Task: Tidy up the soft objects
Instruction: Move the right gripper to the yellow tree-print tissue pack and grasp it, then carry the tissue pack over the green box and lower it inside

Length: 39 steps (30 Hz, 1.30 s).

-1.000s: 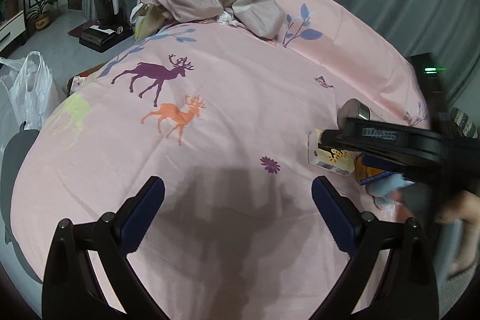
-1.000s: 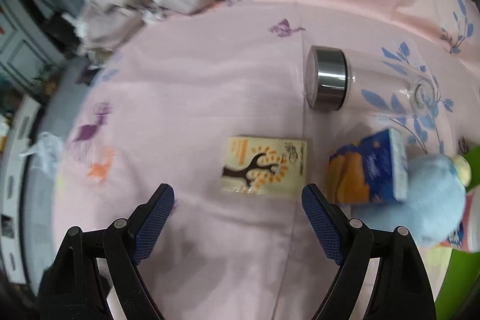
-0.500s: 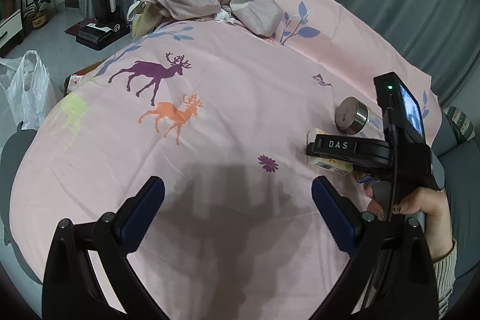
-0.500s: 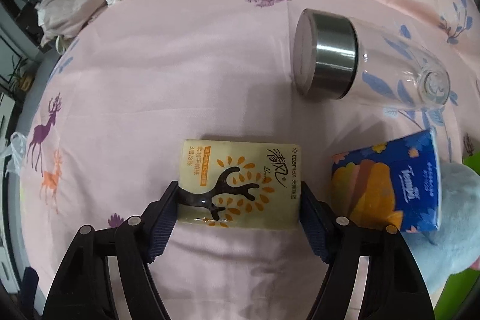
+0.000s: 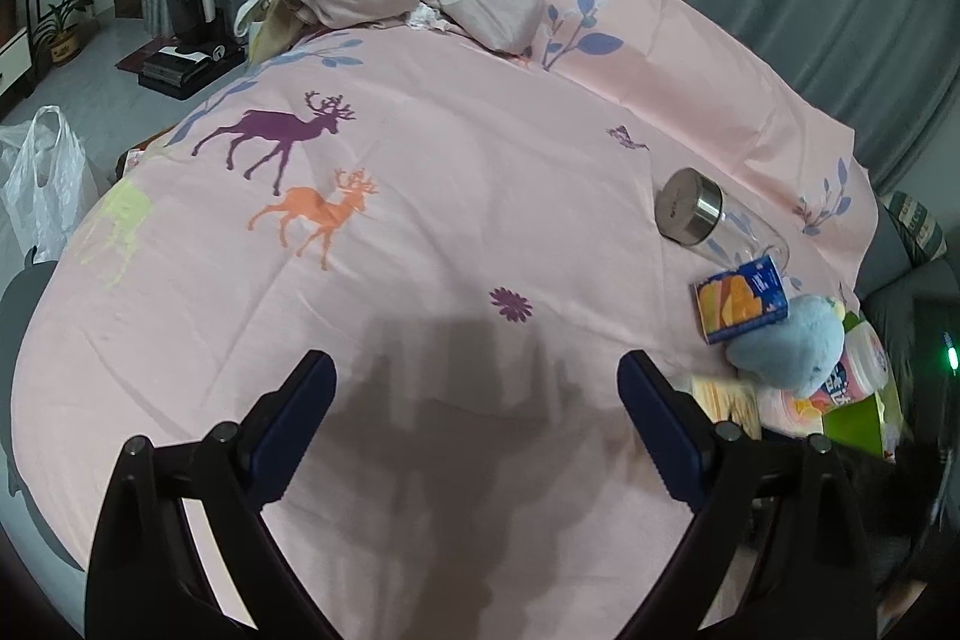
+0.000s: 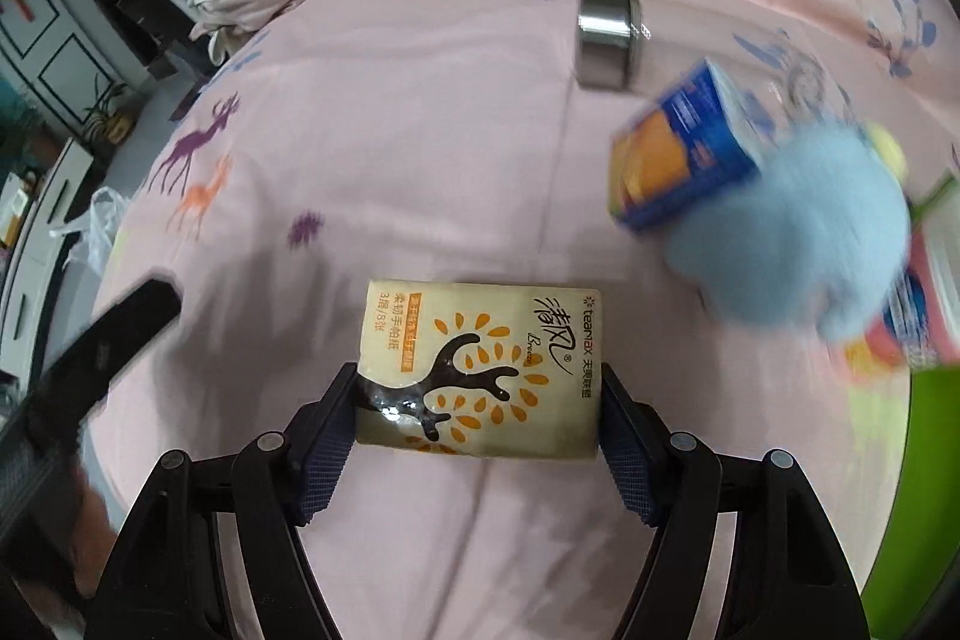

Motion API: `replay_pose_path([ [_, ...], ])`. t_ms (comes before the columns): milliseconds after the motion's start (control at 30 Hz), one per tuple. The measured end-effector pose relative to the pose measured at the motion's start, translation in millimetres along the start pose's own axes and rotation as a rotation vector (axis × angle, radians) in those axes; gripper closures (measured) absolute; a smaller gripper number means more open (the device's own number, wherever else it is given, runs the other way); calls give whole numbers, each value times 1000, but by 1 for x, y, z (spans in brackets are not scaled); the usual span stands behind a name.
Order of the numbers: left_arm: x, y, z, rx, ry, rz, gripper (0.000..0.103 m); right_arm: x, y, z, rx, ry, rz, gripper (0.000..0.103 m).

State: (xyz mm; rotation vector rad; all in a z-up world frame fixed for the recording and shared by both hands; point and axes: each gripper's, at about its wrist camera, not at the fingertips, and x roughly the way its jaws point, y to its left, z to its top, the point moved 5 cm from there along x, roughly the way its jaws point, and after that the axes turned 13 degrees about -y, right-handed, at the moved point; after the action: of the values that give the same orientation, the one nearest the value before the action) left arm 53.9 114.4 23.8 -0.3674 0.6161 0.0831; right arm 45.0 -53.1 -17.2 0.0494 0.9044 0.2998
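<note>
**Tissue pack clamped in right gripper**

My right gripper (image 6: 477,415) pinches the cream tissue pack (image 6: 480,370) by its two short ends; the pack's long axis runs 9 to 3 o'clock across my right wrist view, printed face up, over the pink sheet (image 6: 420,130). My left gripper (image 5: 477,400) hangs spread over bare sheet, nothing between its pads.

A second ago the pack lay flat ahead of parted jaws; they have just been closing onto it. In the left view, the pack has gone from beside the blue tissue pack (image 5: 741,301).

The glass bottle (image 5: 714,223) lies on its side, steel cap toward 10 o'clock, and looks empty. The blue plush toy (image 5: 783,346) touches the blue pack at 4 o'clock.
</note>
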Motion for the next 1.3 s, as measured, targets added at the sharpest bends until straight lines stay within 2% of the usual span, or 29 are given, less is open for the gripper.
replay_pose_path([
  [233, 5, -21, -15, 48, 44, -36, 12, -3, -19, -22, 21, 27, -7, 26],
  [300, 5, -27, -19, 60, 51, -47, 12, -10, -26, -23, 33, 4, -3, 20],
  [400, 6, -35, -26, 64, 78, -82, 14, -24, -37, -17, 70, -39, 15, 18],
  [500, 9, -43, -34, 48, 126, -137, 22, -39, -51, -11, 137, -91, 66, 18],
  [633, 9, -58, -44, 45, 176, -200, 25, -48, -68, -6, 227, -130, 111, 18],
  [733, 6, -75, -55, 52, 215, -275, 30, -47, -73, -8, 256, -129, 128, 18],
  [967, 7, -106, -83, 117, 297, -354, 47, -34, -70, -11, 296, -89, 206, 32],
  [1067, 11, -114, -92, 123, 316, -376, 58, -23, -71, -17, 310, -45, 216, 45],
  [1133, 13, -119, -96, 128, 328, -397, 61, -16, -72, -20, 316, -21, 217, 48],
  [1200, 13, -123, -98, 144, 311, -393, 62, -8, -73, -24, 329, 0, 205, 51],
  [1300, 9, -127, -94, 155, 267, -394, 65, -14, -74, -22, 328, -14, 201, 51],
])
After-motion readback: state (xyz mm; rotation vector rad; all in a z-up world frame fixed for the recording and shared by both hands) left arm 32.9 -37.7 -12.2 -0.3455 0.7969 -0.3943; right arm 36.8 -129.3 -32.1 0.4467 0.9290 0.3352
